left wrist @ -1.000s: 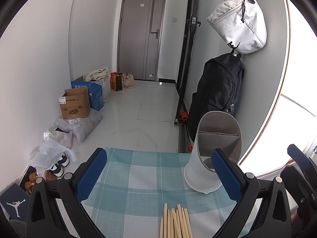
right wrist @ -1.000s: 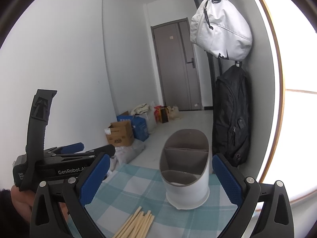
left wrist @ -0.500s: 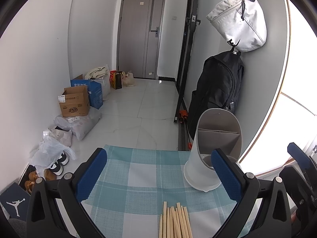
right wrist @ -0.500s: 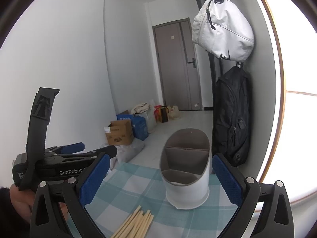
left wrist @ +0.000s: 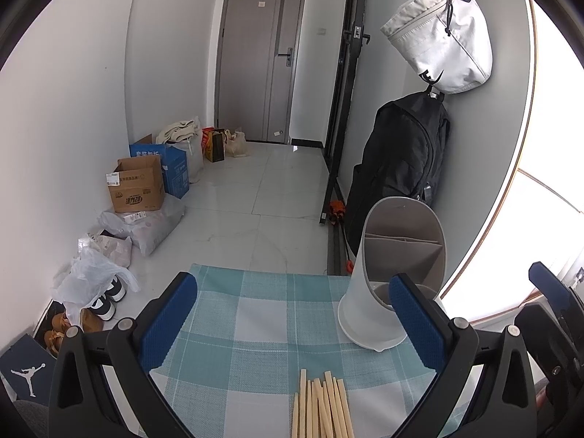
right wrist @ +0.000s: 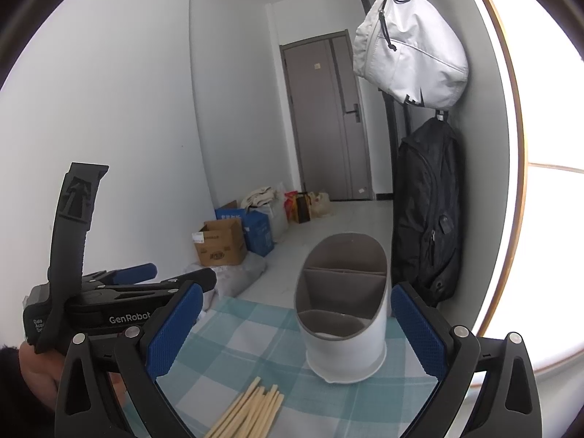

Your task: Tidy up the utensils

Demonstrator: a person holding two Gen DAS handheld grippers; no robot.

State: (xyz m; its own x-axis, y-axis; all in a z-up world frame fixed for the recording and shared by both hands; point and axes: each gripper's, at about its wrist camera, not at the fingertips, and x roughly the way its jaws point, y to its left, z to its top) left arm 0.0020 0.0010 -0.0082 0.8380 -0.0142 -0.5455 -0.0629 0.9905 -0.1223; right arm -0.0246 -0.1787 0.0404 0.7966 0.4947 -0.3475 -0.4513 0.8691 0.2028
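Observation:
A bundle of several wooden chopsticks lies on the teal checked tablecloth near its front edge, also seen in the right wrist view as chopsticks. A white utensil holder with grey divided compartments stands upright at the back right; the right wrist view shows the holder straight ahead. My left gripper is open above the cloth, with the chopstick tips below and between its fingers. My right gripper is open too, framing the holder. Neither holds anything.
The left gripper's body and a hand sit at the left of the right wrist view. A black backpack and white bag hang on the right wall. Boxes and bags line the floor beyond the table's far edge.
Both views have shifted only slightly; the chopsticks and holder sit a touch differently in frame. Both grippers stay open and empty.

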